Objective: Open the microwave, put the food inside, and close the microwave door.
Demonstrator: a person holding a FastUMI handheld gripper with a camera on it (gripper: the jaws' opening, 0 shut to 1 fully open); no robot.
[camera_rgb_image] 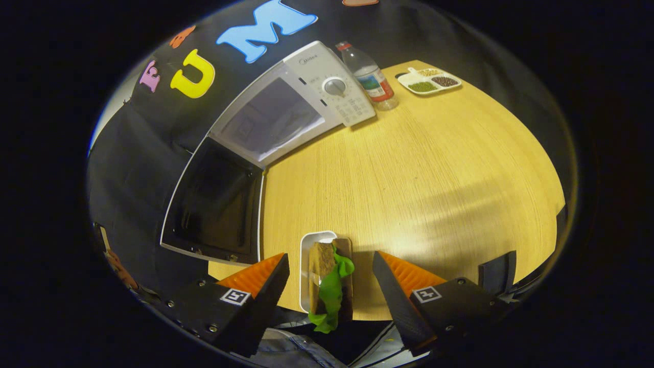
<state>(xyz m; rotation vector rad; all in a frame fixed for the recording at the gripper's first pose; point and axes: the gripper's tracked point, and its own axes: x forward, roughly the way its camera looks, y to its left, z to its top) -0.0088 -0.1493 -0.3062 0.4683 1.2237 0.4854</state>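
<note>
- Claw [331,278] spread wide, fingers flanking the sandwich [330,286] without evident contact; a grasp appears pending.
- Sandwich rests on a small white tray [305,271] at the tabletop [434,168] near edge, seemingly staged for pickup.
- Microwave [301,97] beyond; door [214,204] swung open, ready for loading.

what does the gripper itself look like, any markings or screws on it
The gripper has two wedge-shaped fingers with ribbed inner pads. Each finger sits on a blocky black mount fixed with small screws, and each mount carries a square black-and-white tag on top. Its fingers stand apart.
</note>
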